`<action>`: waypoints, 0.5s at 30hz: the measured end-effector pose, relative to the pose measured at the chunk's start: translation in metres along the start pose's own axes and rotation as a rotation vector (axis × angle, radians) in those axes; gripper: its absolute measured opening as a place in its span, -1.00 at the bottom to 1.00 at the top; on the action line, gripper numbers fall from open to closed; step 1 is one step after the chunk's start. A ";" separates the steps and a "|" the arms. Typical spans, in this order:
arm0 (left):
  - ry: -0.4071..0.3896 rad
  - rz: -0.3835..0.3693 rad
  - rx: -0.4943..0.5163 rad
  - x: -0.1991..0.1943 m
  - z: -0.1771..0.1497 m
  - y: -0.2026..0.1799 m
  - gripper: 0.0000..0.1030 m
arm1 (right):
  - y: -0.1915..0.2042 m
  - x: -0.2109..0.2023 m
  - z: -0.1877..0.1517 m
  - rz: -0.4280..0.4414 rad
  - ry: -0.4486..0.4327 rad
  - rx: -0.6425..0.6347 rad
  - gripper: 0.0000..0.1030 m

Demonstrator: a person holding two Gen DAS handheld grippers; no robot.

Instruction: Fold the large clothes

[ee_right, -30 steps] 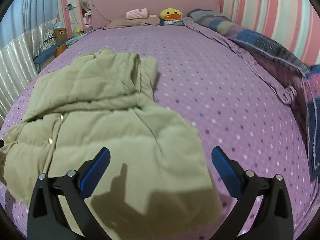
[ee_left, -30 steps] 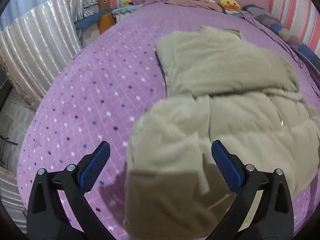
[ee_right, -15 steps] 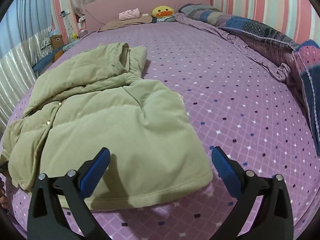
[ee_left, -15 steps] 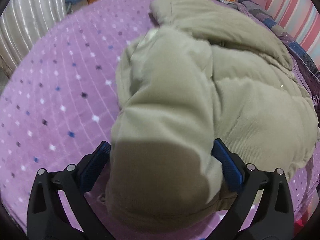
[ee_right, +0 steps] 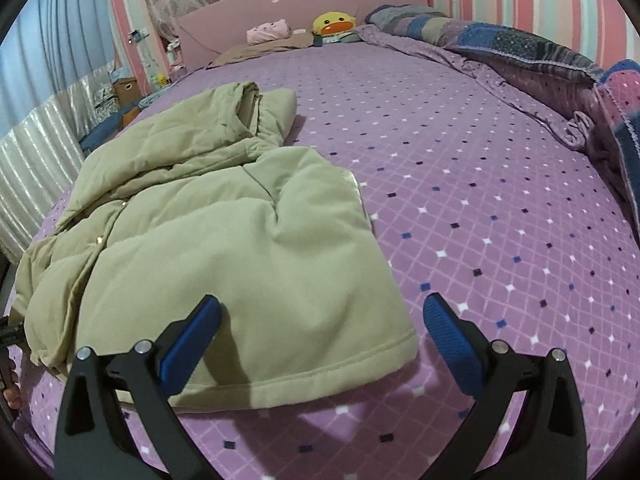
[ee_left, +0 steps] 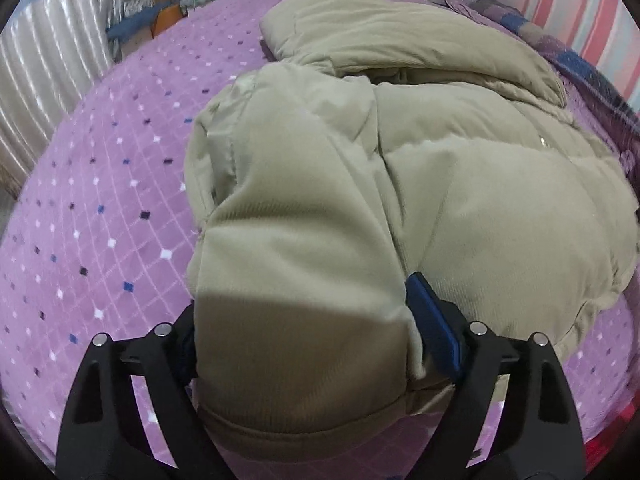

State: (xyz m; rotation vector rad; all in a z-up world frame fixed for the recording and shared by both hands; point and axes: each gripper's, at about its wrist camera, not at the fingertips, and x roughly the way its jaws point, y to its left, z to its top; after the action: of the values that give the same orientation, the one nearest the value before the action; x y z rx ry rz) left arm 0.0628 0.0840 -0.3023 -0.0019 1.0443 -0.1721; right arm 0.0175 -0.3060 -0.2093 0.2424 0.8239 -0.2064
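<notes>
A large beige padded jacket (ee_left: pixel 460 184) lies on the purple dotted bed (ee_left: pixel 100 208). My left gripper (ee_left: pixel 304 320) has its jaws closed in on the jacket's thick left sleeve cuff (ee_left: pixel 296 280), which fills the gap and hides the left pad. In the right wrist view the jacket (ee_right: pixel 224 240) lies spread out, hood toward the headboard. My right gripper (ee_right: pixel 320 332) is open and empty, hovering over the jacket's near right hem corner (ee_right: pixel 360 360).
A folded patterned quilt (ee_right: pixel 540 64) runs along the bed's right side. A yellow duck toy (ee_right: pixel 334 24) and a pink pillow (ee_right: pixel 268 32) sit by the headboard. A silver curtain (ee_left: pixel 48 68) and boxes stand left of the bed.
My left gripper moved onto the left sleeve and narrowed its jaws around the cuff. My right gripper dropped lower toward the jacket's right hem corner, still open.
</notes>
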 end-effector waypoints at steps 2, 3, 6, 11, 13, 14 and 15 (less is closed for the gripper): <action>0.005 -0.016 -0.012 -0.001 0.002 0.003 0.65 | -0.007 0.005 0.000 0.032 0.006 0.019 0.96; 0.007 -0.013 -0.006 -0.004 0.000 0.003 0.65 | -0.012 0.008 0.000 0.056 0.014 0.029 0.96; 0.022 -0.011 -0.004 0.008 0.013 -0.006 0.68 | -0.020 0.021 0.003 0.123 0.047 0.029 0.96; 0.034 -0.018 -0.040 0.016 0.011 0.004 0.71 | -0.027 0.058 0.007 0.232 0.155 0.050 0.91; 0.033 -0.011 -0.038 0.016 0.010 0.003 0.70 | -0.025 0.066 0.005 0.258 0.175 0.055 0.78; 0.034 -0.013 -0.037 0.015 0.010 0.003 0.67 | -0.021 0.068 0.003 0.264 0.173 0.046 0.70; 0.039 -0.011 -0.039 0.015 0.010 0.003 0.59 | -0.019 0.068 0.002 0.281 0.173 0.046 0.42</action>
State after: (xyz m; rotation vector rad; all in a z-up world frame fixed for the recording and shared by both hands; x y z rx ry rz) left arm 0.0792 0.0842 -0.3109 -0.0398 1.0867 -0.1618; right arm 0.0590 -0.3302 -0.2612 0.4205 0.9461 0.0605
